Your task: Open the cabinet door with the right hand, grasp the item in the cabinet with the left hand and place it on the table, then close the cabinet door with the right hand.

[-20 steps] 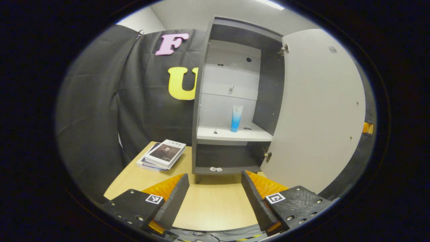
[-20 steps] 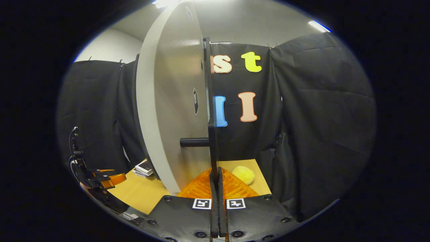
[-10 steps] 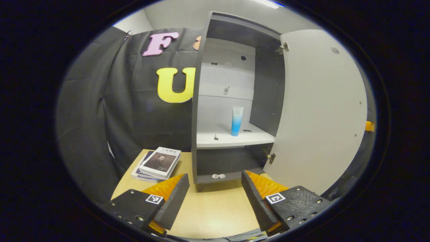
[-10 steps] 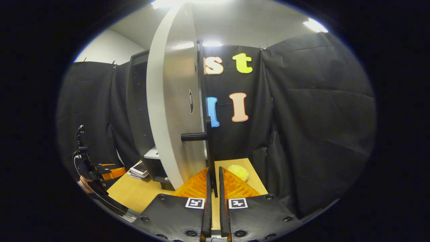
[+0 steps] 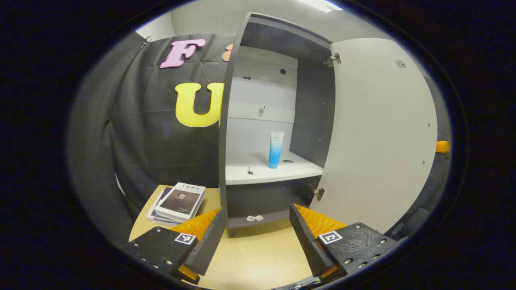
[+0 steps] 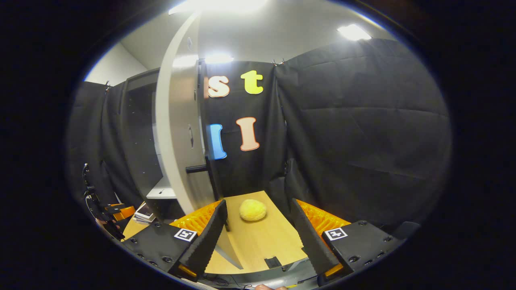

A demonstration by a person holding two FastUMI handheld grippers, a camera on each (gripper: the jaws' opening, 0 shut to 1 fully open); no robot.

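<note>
Door open, tube waiting on the shelf.
Both the left gripper (image 5: 256,237) and right gripper (image 6: 258,235) are spread, empty; a clumsy reach could topple the upright blue tube (image 5: 275,149).

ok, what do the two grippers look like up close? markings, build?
Both the left gripper and the right gripper have two wedge-shaped fingers on textured black blocks with round screws. Each block carries a small square black-and-white marker, with ribbed orange panels behind the fingers.
</note>
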